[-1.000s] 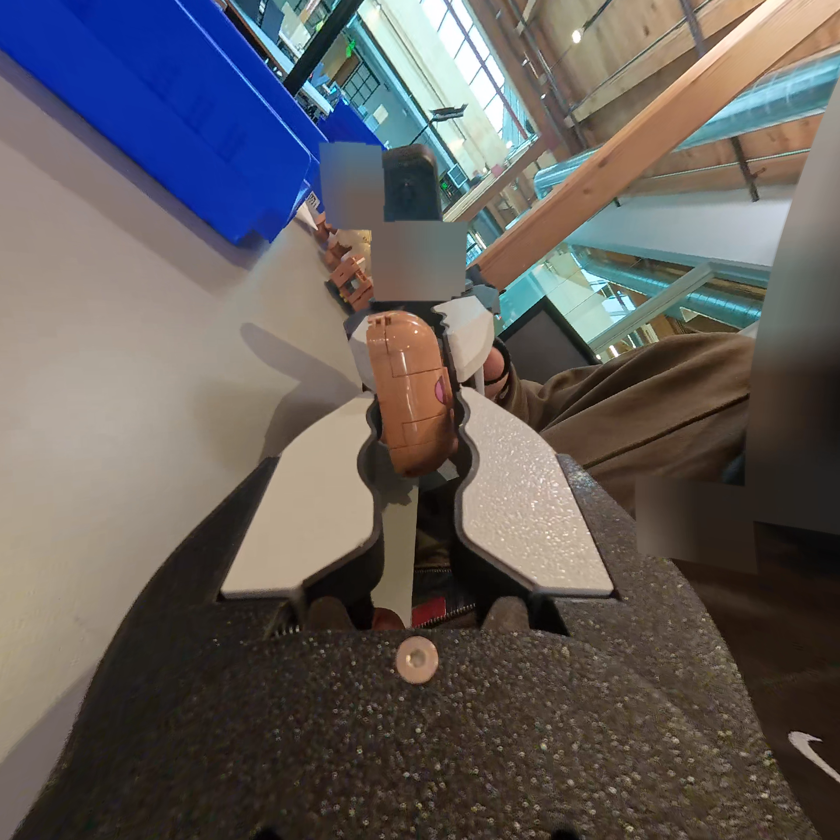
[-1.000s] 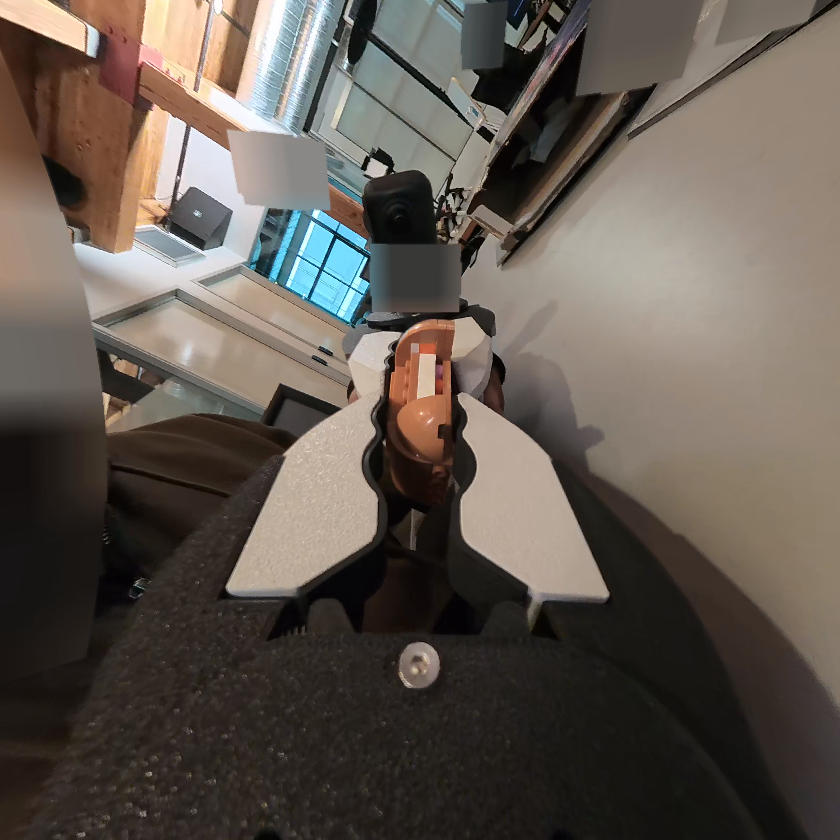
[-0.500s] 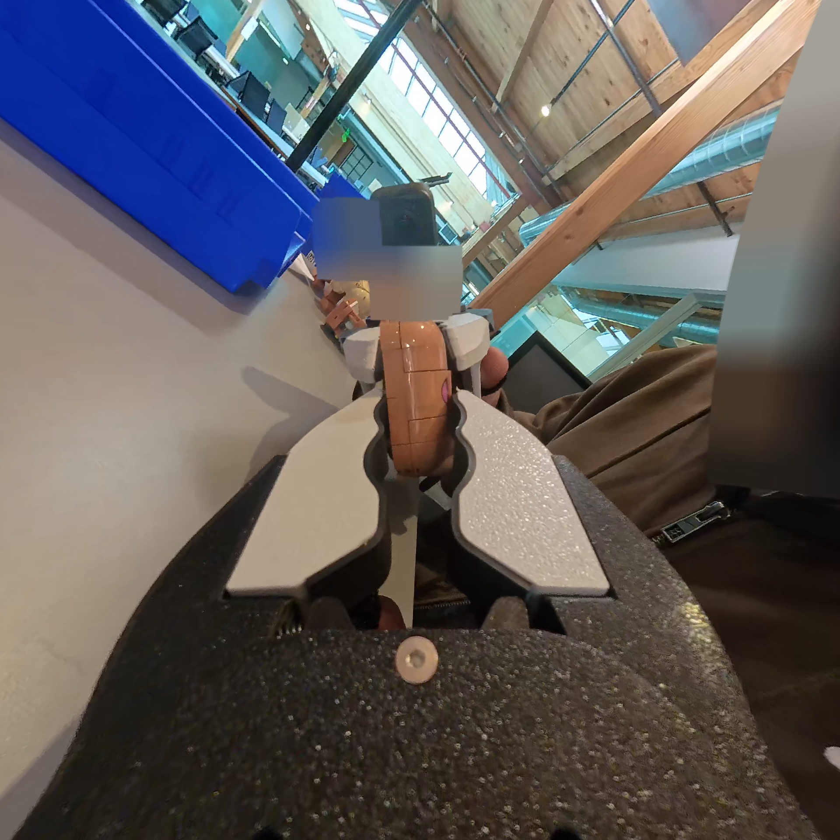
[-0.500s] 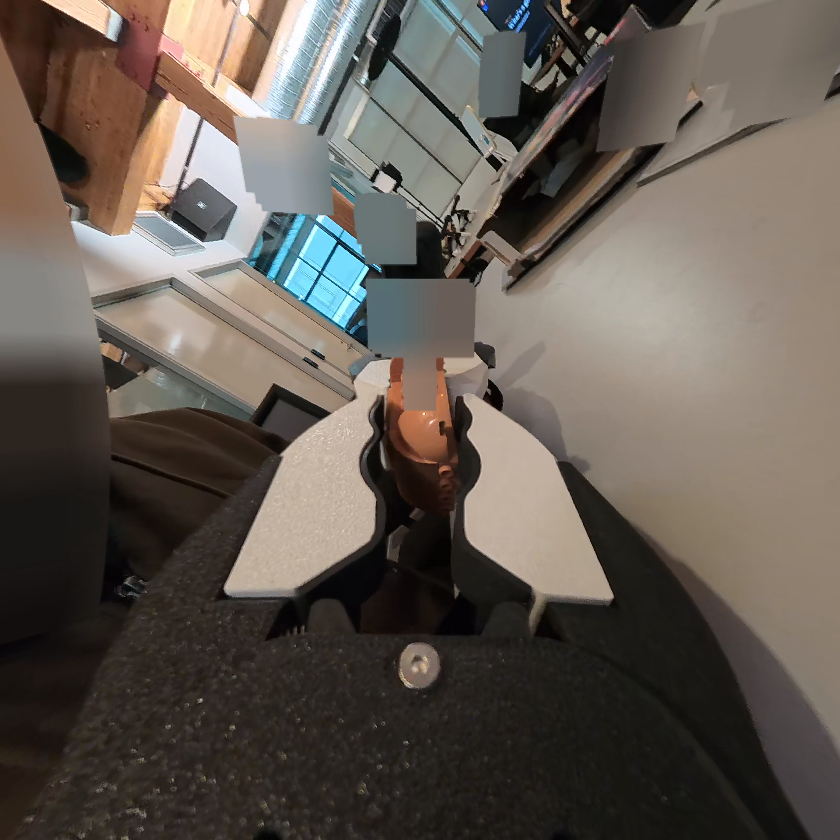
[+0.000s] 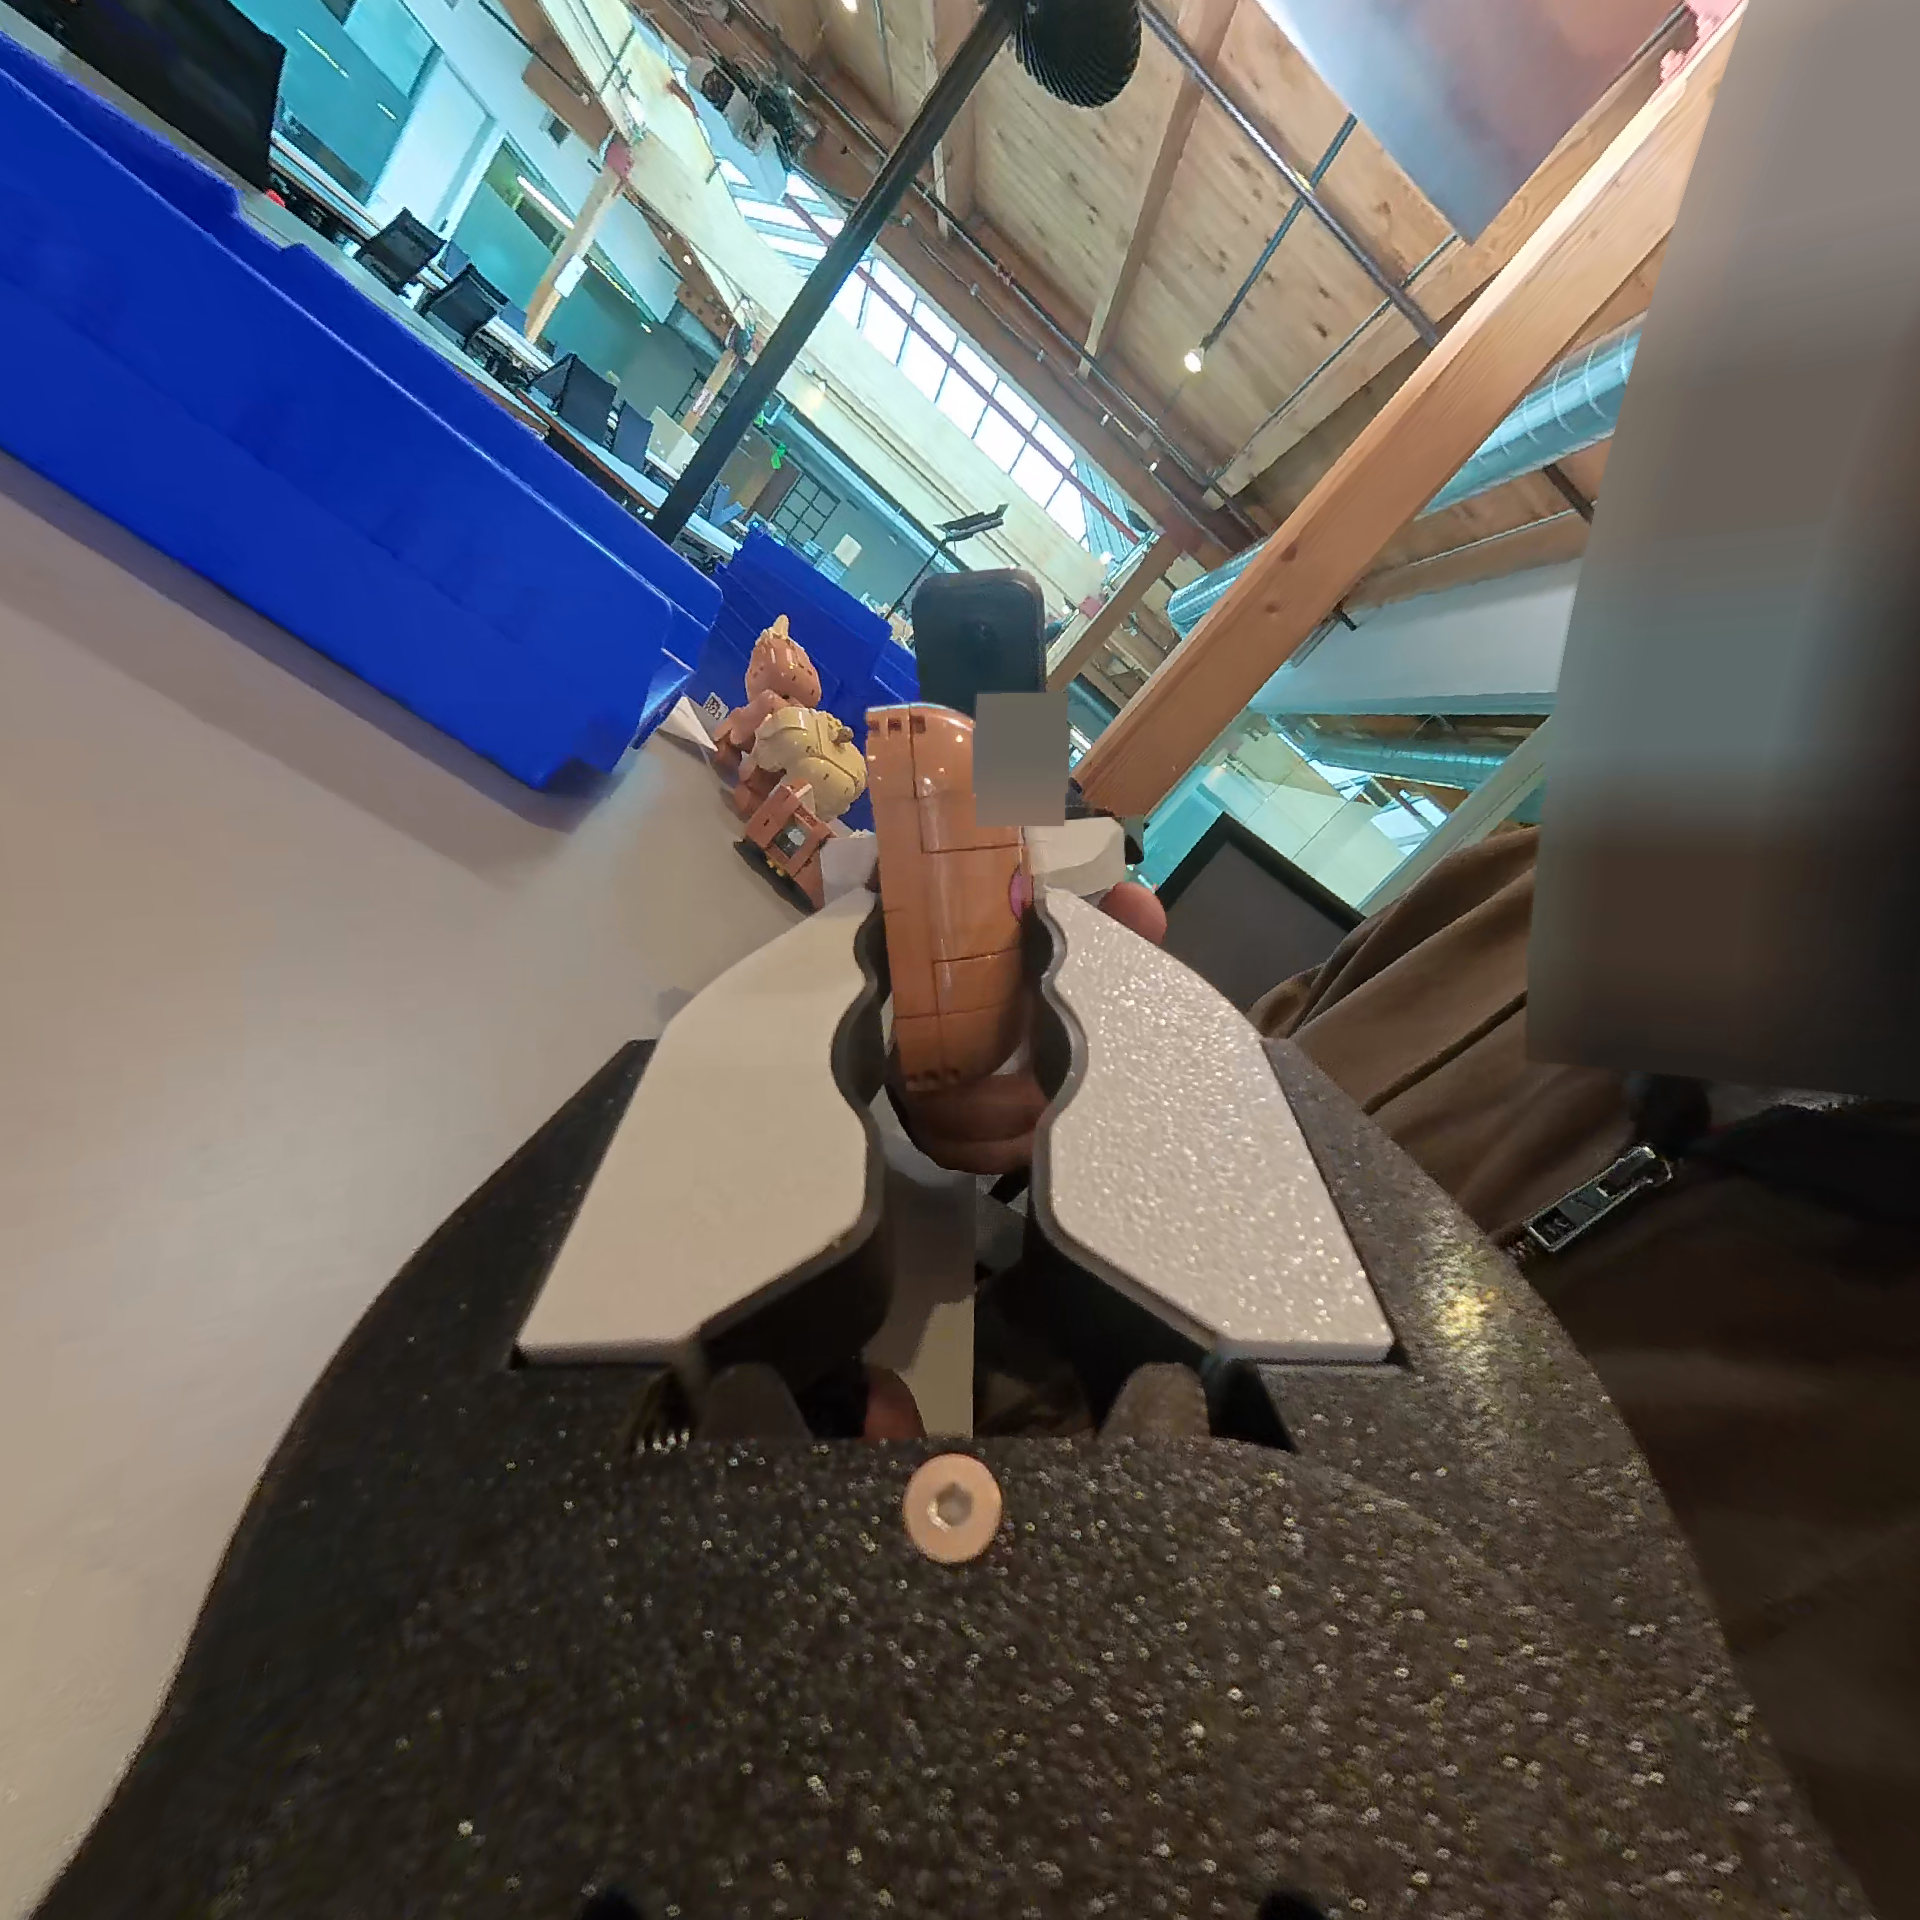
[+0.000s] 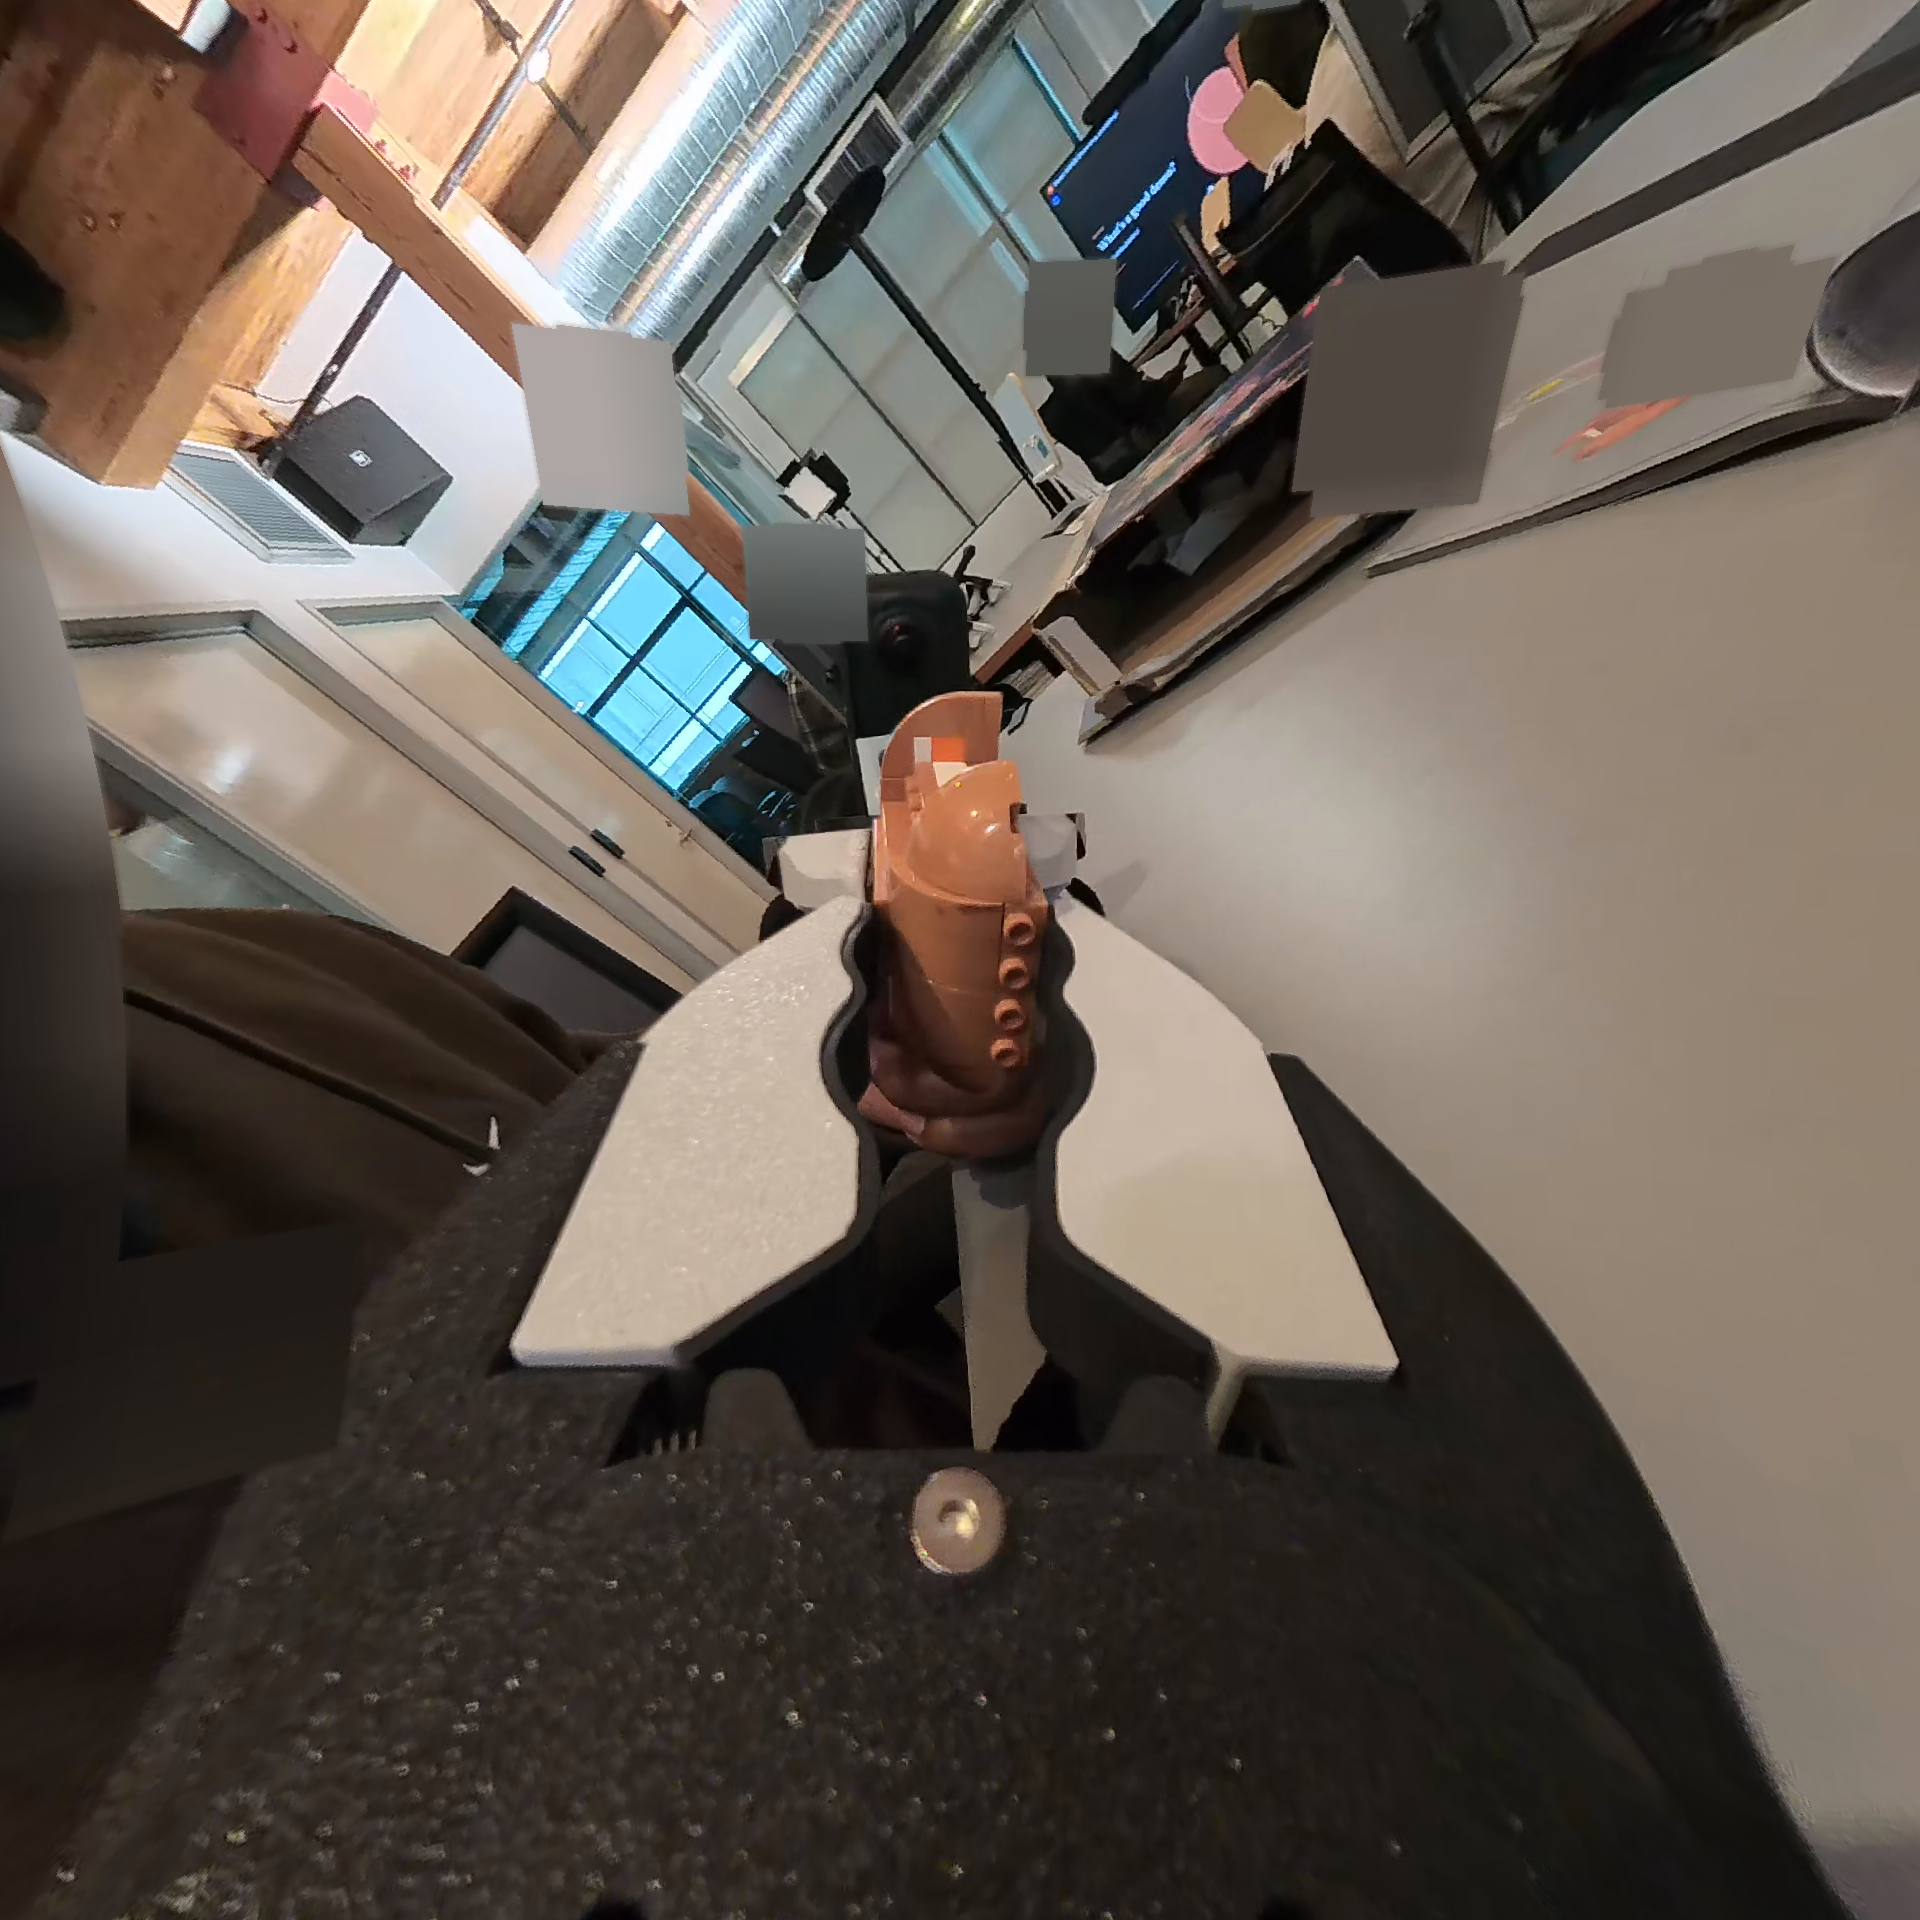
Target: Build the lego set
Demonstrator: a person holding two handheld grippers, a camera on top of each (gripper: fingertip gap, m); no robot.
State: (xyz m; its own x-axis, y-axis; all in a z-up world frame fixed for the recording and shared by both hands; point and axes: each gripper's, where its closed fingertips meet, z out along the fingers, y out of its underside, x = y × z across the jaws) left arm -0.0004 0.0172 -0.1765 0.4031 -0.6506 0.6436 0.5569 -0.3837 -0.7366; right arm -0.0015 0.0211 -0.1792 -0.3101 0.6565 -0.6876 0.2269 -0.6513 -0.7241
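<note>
A brown lego assembly (image 5: 940, 914) with curved tan plates is held off the table between both grippers, which face each other. My left gripper (image 5: 951, 925) is shut on its curved side. The right gripper's white fingertips (image 5: 1081, 857) show just behind it. In the right wrist view the same assembly (image 6: 961, 935) shows a row of studs and a rounded cap. My right gripper (image 6: 956, 935) is shut on it. The left gripper's fingertips (image 6: 816, 868) show beyond. The lower end of the assembly is hidden between the fingers.
The grey table (image 5: 260, 987) lies to the left, with blue bins (image 5: 312, 416) along its far edge. Built tan and cream lego figures (image 5: 795, 748) stand near them. In the right wrist view an open booklet (image 6: 1662, 447) and a box (image 6: 1195, 561) lie on the table (image 6: 1558, 831). A person's brown sleeve (image 5: 1403, 1018) is close. My left and right fingertips are right by each other.
Both grippers have stayed shut on the assembly and turned with it. It now stands taller in both views, and its studded side faces the right wrist camera.
</note>
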